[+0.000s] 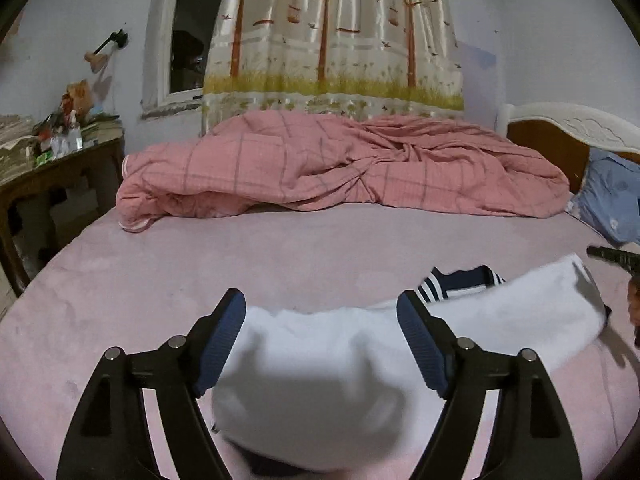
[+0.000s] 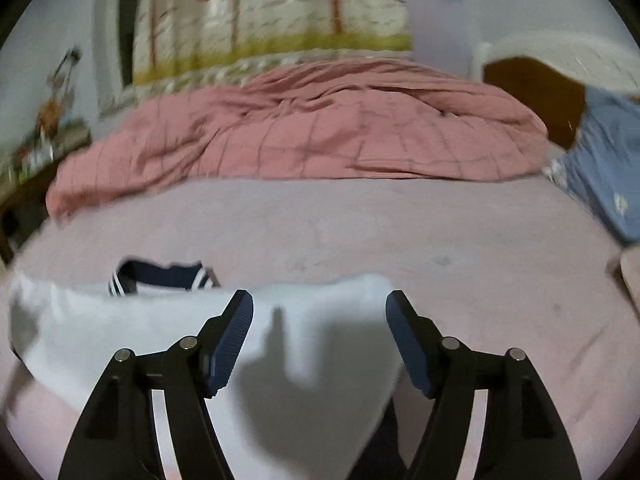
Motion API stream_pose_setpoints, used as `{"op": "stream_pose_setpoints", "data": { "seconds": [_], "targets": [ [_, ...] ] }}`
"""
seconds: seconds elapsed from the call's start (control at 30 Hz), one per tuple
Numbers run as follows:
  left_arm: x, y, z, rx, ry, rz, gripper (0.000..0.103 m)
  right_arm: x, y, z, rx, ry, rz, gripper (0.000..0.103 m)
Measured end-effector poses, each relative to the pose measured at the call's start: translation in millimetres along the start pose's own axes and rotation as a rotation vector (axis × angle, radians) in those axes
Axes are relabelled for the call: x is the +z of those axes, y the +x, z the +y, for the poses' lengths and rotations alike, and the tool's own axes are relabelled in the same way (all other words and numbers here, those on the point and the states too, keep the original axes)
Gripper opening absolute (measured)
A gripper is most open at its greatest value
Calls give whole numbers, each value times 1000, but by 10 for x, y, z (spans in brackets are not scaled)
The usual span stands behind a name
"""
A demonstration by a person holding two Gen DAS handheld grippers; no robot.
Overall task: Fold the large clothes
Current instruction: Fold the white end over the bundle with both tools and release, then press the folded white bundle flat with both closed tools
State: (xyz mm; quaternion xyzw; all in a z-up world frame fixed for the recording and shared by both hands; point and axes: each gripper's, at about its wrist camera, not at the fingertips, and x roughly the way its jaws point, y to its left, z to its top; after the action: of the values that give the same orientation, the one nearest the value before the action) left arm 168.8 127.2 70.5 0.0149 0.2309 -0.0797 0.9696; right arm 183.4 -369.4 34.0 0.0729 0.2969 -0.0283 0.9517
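Both grippers look like the same build: the left gripper [image 1: 322, 312] is matte black plastic with two angled arms, each with a triangular cutout near the base, and round silver pivot pins at the joints. The fingers [image 1: 224, 332] carry ribbed dark blue rubbery pads on their inner faces. The right gripper [image 2: 320, 312] is a twin, same black linkage, silver pins and blue ribbed pads [image 2: 404, 340]
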Motion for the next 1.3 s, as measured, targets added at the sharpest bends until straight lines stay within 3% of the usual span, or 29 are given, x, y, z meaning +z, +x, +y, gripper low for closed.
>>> {"op": "stream_pose_setpoints", "data": {
  "seconds": [0.07, 0.2, 0.27, 0.37, 0.4, 0.47, 0.57, 0.6, 0.7, 0.83, 0.97, 1.07, 1.13, 1.2, 1.3],
  "targets": [
    [-64, -17, -49, 15, 45, 31, 77, -23, -99, -70, 78, 30, 7, 58],
    [-274, 154, -68, -26, 31, 108, 76, -215, -38, 132, 199, -51, 81, 30],
    [-376, 372, -43, -10, 17, 146, 75, -339, 108, 254, 175, -89, 113, 30],
    [-572, 741, 79, 121, -6, 230, 64, -473, 417, 294, 56, -82, 145, 30],
    [-640, 847, 179, 125, -50, 261, 64, -499, 513, 241, 24, -59, 153, 30],
    [-682, 939, 334, 76, -133, 302, 64, -535, 610, 127, 46, -6, 176, 30],
    [-654, 854, 289, 100, -113, 275, 55, -505, 596, 107, 47, -1, 172, 30],
    [-631, 781, 239, 97, -95, 254, 47, -509, 548, 124, 36, -5, 160, 30],
    [-498, 444, 44, 24, -82, 169, 43, -463, 262, 196, 54, 9, 112, 26],
    [-343, 54, -371, -86, -21, 98, 33, -355, -130, 442, 202, 18, 97, 26],
    [-299, 141, -738, -197, -38, 222, 26, -408, -212, 794, 312, -12, 181, 26],
    [-430, 429, -935, -201, -61, 362, 19, -547, -77, 1036, 317, -18, 289, 25],
    [-551, 643, -1013, -211, -86, 427, 19, -704, 73, 1168, 322, -46, 366, 17],
    [-654, 778, -1059, -199, -90, 438, 18, -827, 207, 1196, 277, -54, 400, 14],
    [-775, 799, -1123, -179, -72, 396, 18, -906, 288, 1154, 286, -44, 407, 13]
  ]
}}
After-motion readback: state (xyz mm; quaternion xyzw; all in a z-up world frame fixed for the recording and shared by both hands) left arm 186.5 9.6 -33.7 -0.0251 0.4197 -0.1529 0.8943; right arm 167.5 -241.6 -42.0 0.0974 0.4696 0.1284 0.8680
